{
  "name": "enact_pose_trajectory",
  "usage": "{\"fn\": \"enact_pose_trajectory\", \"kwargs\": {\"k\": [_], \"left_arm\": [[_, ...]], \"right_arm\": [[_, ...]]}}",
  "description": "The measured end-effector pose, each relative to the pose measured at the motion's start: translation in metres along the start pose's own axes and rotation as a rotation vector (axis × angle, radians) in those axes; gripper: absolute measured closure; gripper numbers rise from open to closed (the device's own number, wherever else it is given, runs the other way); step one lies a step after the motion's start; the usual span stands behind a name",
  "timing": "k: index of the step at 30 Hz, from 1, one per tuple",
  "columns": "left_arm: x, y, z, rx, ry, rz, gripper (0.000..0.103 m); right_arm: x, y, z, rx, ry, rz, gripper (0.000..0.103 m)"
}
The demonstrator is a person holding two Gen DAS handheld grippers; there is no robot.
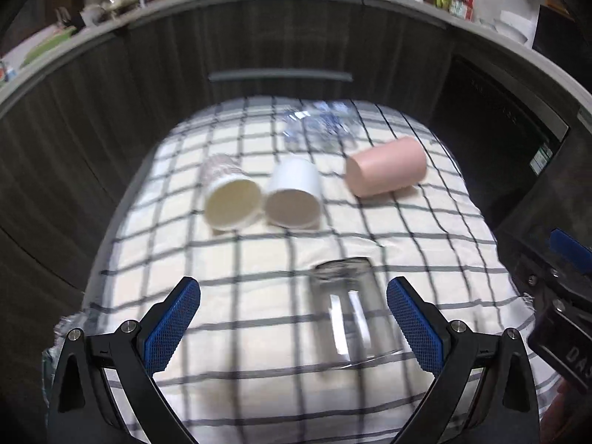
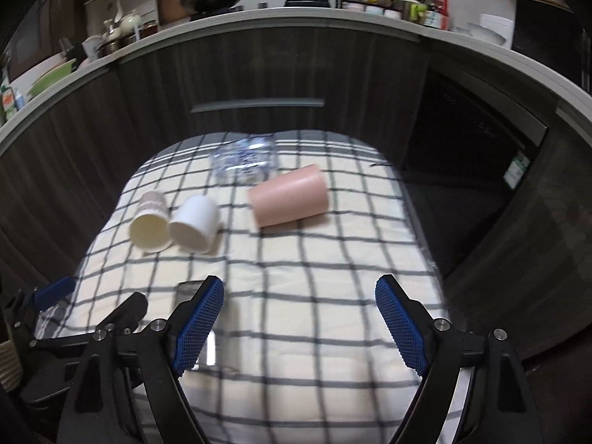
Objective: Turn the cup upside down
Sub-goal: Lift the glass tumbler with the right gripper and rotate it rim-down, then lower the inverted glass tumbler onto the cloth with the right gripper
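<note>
Several cups lie on their sides on a checked cloth [image 1: 259,281]. A clear glass cup [image 1: 349,310] lies nearest, between the fingertips of my open, empty left gripper [image 1: 294,318], toward its right finger. Farther off lie a patterned paper cup [image 1: 229,194], a white cup [image 1: 294,199] and a pink cup [image 1: 384,172]. In the right wrist view my right gripper [image 2: 299,318] is open and empty over the cloth [image 2: 296,281]. The glass cup [image 2: 207,333] sits partly hidden behind its left finger. The paper cup [image 2: 150,227], white cup [image 2: 194,227] and pink cup [image 2: 288,198] lie beyond.
A crumpled clear plastic item [image 1: 318,125] lies at the cloth's far edge, also in the right wrist view [image 2: 242,162]. Dark wooden cabinet fronts [image 1: 259,44] curve around behind, under a cluttered counter. The left gripper's body [image 2: 92,329] shows at the left of the right wrist view.
</note>
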State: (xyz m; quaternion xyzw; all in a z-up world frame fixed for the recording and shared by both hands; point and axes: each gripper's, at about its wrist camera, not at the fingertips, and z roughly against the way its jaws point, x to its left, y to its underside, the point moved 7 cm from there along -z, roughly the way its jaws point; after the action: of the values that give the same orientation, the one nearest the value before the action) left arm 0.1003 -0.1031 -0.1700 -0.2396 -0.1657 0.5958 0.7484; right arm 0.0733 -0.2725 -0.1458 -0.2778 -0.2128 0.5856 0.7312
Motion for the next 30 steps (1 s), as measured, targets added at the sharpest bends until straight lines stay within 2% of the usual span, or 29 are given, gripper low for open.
{"fn": "enact_pose_trajectory", "kwargs": {"k": [8, 14, 20, 22, 27, 30], "left_arm": [[-0.048, 0.004, -0.066, 0.346, 0.034, 0.013, 0.003], [-0.049, 0.005, -0.106, 0.526, -0.039, 0.033, 0.015], [-0.048, 0.009, -0.122, 0.620, -0.082, 0.021, 0.016], [-0.049, 0.011, -0.127, 0.647, -0.081, 0.028, 0.024], [-0.052, 0.010, -0.134, 0.659, -0.087, 0.007, 0.035], [-0.054, 0.010, -0.139, 0.653, -0.085, 0.007, 0.036]], "right_arm": [[-0.060, -0.017, -0.016, -0.006, 0.023, -0.099, 0.019], [-0.067, -0.024, -0.039, 0.025, -0.029, -0.126, 0.019], [-0.062, -0.030, -0.058, 0.034, -0.089, -0.156, 0.019], [-0.060, -0.031, -0.063, 0.040, -0.101, -0.160, 0.019], [-0.059, -0.028, -0.075, 0.064, -0.126, -0.185, 0.019], [-0.059, -0.024, -0.078, 0.079, -0.127, -0.195, 0.019]]}}
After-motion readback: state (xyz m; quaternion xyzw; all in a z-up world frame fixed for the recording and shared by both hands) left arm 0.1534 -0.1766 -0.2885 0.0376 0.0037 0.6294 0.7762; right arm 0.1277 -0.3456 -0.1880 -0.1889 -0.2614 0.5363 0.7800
